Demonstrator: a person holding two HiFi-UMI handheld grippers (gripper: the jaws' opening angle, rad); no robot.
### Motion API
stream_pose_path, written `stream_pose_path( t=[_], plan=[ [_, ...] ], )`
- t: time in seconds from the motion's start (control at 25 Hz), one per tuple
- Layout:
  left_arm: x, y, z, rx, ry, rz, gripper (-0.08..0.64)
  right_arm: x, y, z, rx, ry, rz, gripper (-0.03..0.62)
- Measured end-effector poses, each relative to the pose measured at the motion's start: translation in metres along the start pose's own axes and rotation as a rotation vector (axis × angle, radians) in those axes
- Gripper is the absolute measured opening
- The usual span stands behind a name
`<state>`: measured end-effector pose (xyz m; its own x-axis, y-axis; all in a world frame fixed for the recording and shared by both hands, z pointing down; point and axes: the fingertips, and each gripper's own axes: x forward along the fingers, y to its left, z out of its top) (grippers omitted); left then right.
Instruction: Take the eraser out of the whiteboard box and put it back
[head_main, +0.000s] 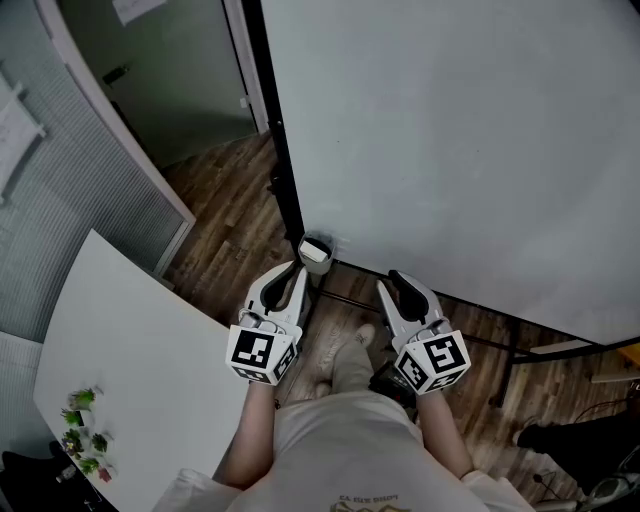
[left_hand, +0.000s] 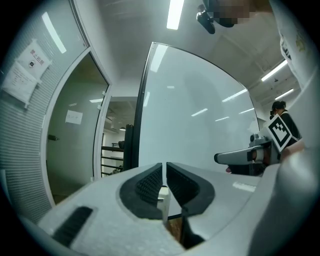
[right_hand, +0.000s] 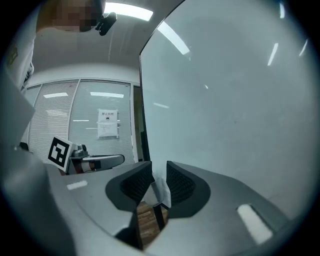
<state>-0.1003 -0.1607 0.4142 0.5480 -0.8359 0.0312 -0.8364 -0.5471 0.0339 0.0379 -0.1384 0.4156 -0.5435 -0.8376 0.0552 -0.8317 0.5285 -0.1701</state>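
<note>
Dim cool light, ceiling strips (left_hand: 175, 14) glare, fisheye distort., dark edges

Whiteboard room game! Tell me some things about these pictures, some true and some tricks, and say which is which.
1. The whiteboard box sits by the bottom corner of the whiteboard. True.
2. The right gripper is holding the eraser. False: its jaws stand a little apart and grip nothing.
3. The left gripper has its jaws wide open. False: they are almost together, with nothing in them.
4. The floor is made of wood planks. True.
5. Little green plants stand on the white table. True.
</note>
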Motion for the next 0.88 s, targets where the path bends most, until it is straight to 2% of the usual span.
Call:
stream_pose_path(
  t=[0.04,0.24,0.64,0.88],
  plan=[
    [-0.002,-0.001,0.002,-0.007,-0.003,-0.001,0.007,-0.002,0.001,0.001,-0.005,-0.004,-0.008,0.095],
    [-0.010,-0.003,0.010,-0.027,-0.025,-0.013,0.003,-0.007,0.002,0.004,-0.006,-0.026,-0.037,0.016],
    [-0.009,-0.007,0.008,0.002,-0.010,-0.003,0.003,-0.013,-0.001,0.006,-0.018,-0.030,-0.041,0.012],
    [-0.004,-0.009,0.008,0.015,-0.002,-0.004,0.003,-0.015,-0.012,0.004,-0.020,-0.005,-0.080,0.012]
  ],
)
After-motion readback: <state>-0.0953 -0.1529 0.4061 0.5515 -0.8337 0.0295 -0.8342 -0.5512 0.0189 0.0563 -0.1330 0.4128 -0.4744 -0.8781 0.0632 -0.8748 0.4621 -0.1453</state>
